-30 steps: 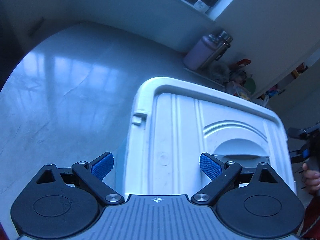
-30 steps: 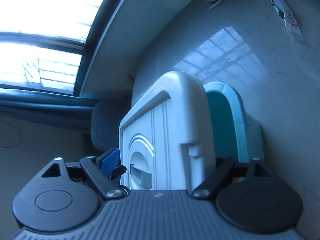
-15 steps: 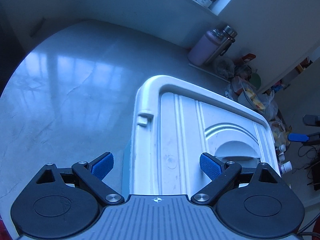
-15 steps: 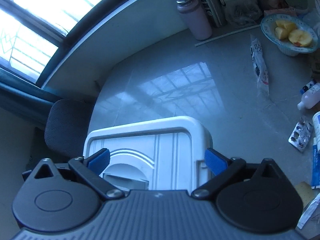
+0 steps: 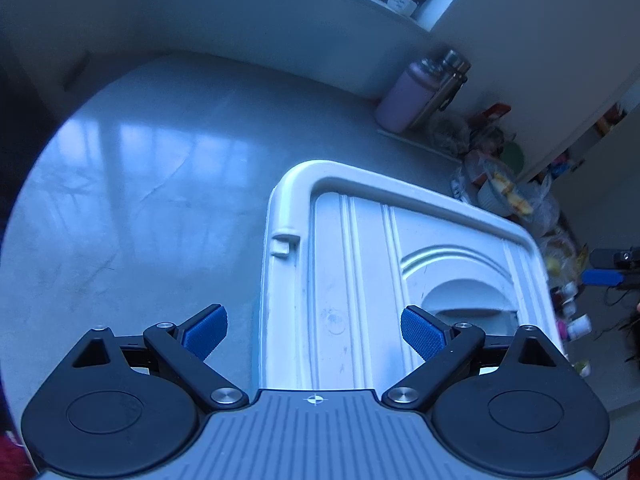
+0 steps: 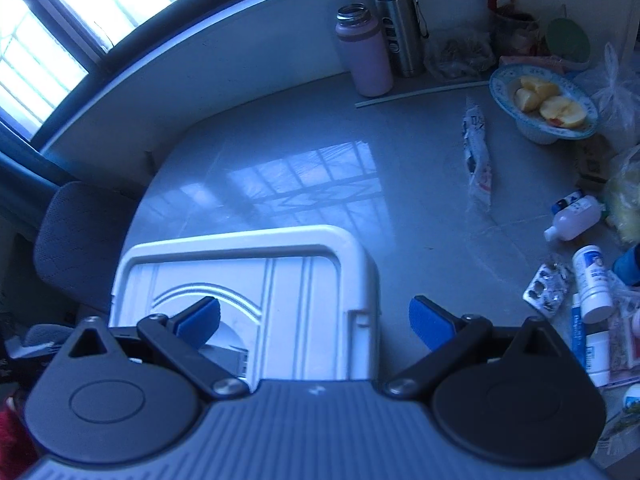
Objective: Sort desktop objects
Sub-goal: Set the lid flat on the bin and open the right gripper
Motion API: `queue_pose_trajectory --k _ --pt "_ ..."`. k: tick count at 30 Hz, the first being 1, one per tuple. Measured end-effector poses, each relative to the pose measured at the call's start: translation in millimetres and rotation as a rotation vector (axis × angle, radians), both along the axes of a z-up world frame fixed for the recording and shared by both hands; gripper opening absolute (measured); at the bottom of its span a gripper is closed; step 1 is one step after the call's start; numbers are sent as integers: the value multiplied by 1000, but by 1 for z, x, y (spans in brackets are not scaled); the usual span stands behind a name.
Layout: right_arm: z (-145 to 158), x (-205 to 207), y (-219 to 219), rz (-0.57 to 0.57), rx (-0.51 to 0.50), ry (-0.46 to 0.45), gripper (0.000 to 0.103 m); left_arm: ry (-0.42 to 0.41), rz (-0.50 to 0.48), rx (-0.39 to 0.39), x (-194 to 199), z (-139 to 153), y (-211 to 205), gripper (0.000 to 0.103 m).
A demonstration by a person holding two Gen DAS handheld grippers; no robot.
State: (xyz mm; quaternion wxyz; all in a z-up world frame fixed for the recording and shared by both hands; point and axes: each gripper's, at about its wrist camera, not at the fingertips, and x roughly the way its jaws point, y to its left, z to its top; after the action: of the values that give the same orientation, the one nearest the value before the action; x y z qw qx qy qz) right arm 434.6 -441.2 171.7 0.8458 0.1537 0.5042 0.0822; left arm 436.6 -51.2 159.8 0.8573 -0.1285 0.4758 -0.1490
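Note:
A white storage box with a closed ribbed lid (image 5: 360, 264) sits on the grey table; it also shows in the right wrist view (image 6: 256, 276). My left gripper (image 5: 314, 330) is open and empty above the lid's left edge. My right gripper (image 6: 314, 322) is open and empty above the lid's right edge. Loose items lie at the right of the table: a white medicine bottle (image 6: 594, 284), a blister pack (image 6: 546, 286), a small white bottle (image 6: 572, 218) and a sachet (image 6: 478, 154).
A pink flask (image 6: 362, 52) and a steel flask (image 6: 398, 22) stand at the back by the wall. A bowl of cut fruit (image 6: 542, 100) and plastic bags (image 6: 460, 54) sit at the back right. A grey chair (image 6: 80, 236) is at the left.
Both grippers have risen and pulled back from the box. The right view swung from the box's side, where a teal base showed, to above the lid; the cluttered right side came into sight.

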Motion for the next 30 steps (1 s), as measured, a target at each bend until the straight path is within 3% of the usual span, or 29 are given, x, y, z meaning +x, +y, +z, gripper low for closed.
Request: queue_pose_trajectory --k 5,10,13,17,21,24,30 --pt "2 -7 1 19 -32 -16 101 44 7 81 1 15 -4 95" --pt "-3 -14 1 29 -128 -11 101 130 -4 230 5 26 -13 95" --pt "-10 -16 -9 11 -165 20 101 140 -23 290 6 33 -16 95" --pt "-15 -21 -18 -37 -147 59 101 155 -15 330 10 40 -16 95" --pt "-22 -25 -4 16 -87 76 101 168 -22 336 12 44 -17 95" --pt "-33 -24 8 48 -85 113 95 187 -44 336 13 40 -17 95" --pt "-32 -27 10 50 -88 73 58 202 -37 355 17 33 -18 95"
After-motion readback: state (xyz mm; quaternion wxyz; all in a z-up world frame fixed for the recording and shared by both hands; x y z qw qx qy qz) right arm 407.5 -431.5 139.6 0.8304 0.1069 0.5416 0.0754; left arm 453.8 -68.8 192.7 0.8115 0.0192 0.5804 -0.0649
